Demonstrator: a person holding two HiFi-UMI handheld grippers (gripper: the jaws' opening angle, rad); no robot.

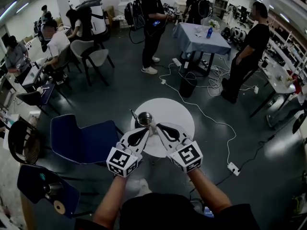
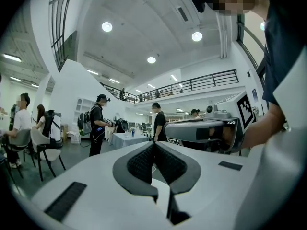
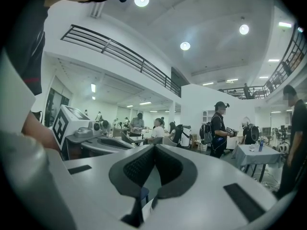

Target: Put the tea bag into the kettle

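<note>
The left forearm (image 1: 111, 201) and right forearm (image 1: 211, 195) rise from the bottom centre, angled inward. The left gripper (image 1: 149, 128) and right gripper (image 1: 155, 128) carry cubes with black-and-white square markers. Each has its jaws pressed together, and their tips meet beside the metal kettle (image 1: 143, 118) on the round white table (image 1: 178, 113). I cannot make out the tea bag.

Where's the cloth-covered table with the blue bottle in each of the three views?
Head view: cloth-covered table, upper right of centre.
Left gripper view: small, left of centre.
Right gripper view: low, near the right edge.
Shared landmark: the standing person with a backpack, on its left in all three.
</note>
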